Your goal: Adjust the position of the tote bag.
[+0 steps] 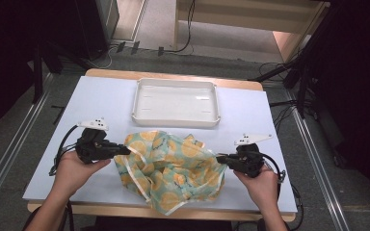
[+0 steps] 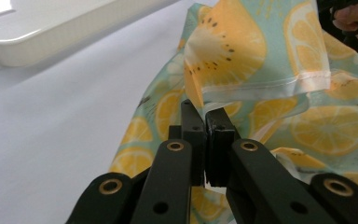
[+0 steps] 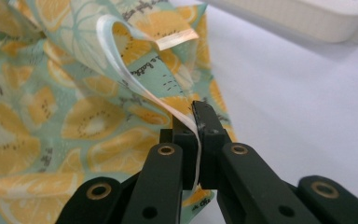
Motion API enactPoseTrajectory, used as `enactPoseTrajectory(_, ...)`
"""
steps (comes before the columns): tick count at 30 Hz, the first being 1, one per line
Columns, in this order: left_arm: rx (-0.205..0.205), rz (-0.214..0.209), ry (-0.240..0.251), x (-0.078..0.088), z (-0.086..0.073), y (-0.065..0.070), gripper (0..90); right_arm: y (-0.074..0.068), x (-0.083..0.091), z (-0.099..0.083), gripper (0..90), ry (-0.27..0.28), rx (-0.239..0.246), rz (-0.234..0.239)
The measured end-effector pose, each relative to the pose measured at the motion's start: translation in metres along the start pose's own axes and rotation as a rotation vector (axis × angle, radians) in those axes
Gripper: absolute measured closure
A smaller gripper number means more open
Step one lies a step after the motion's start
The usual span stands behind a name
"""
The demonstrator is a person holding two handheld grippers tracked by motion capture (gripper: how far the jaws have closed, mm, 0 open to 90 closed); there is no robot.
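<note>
A crumpled mint-green cloth (image 1: pixel 171 168) printed with orange fruit slices lies on the white tabletop (image 1: pixel 101 106), near the front edge. My left gripper (image 1: pixel 126 150) is shut on the cloth's left edge; in the left gripper view the hem (image 2: pixel 261 88) rises from between the closed jaws of the left gripper (image 2: pixel 205 116). My right gripper (image 1: pixel 220 157) is shut on the cloth's right edge. In the right gripper view a white hem strip (image 3: pixel 177 114) is pinched between the jaws of the right gripper (image 3: pixel 193 114), and the cloth (image 3: pixel 51 126) spreads to the left.
An empty white tray (image 1: pixel 176 102) stands just behind the cloth at mid-table, also seen as the tray (image 2: pixel 51 32) and the tray (image 3: pixel 307 18) in the gripper views. Cables and stand legs run over the floor beyond the table. A hand holds each gripper.
</note>
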State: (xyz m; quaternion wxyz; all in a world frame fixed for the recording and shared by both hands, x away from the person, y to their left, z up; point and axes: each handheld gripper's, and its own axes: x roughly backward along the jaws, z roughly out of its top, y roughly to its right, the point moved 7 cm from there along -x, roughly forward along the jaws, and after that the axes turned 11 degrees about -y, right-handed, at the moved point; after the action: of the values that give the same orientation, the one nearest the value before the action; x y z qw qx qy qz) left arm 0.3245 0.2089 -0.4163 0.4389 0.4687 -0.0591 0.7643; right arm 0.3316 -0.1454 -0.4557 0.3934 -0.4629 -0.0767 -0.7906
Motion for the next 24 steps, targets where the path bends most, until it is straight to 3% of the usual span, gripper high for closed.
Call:
enactPoseTrajectory(9, 0.041, 0.025, 0.017, 0.01, -0.009, -0.01, 90.0, 0.019, 0.017, 0.012, 90.0, 0.037, -0.021, -0.043)
enactPoseTrajectory(14, 0.058, 0.035, 0.032, 0.014, -0.012, -0.016, 90.0, 0.03, 0.024, 0.025, 90.0, 0.055, -0.031, -0.045)
enactPoseTrajectory(21, 0.113, 0.088, 0.024, 0.014, -0.022, -0.039, 90.0, 0.036, 0.012, 0.052, 90.0, 0.059, -0.007, -0.027)
enactPoseTrajectory(24, 0.159, 0.062, 0.013, 0.012, -0.028, -0.049, 90.0, 0.034, 0.0, 0.062, 90.0, 0.048, 0.014, -0.045)
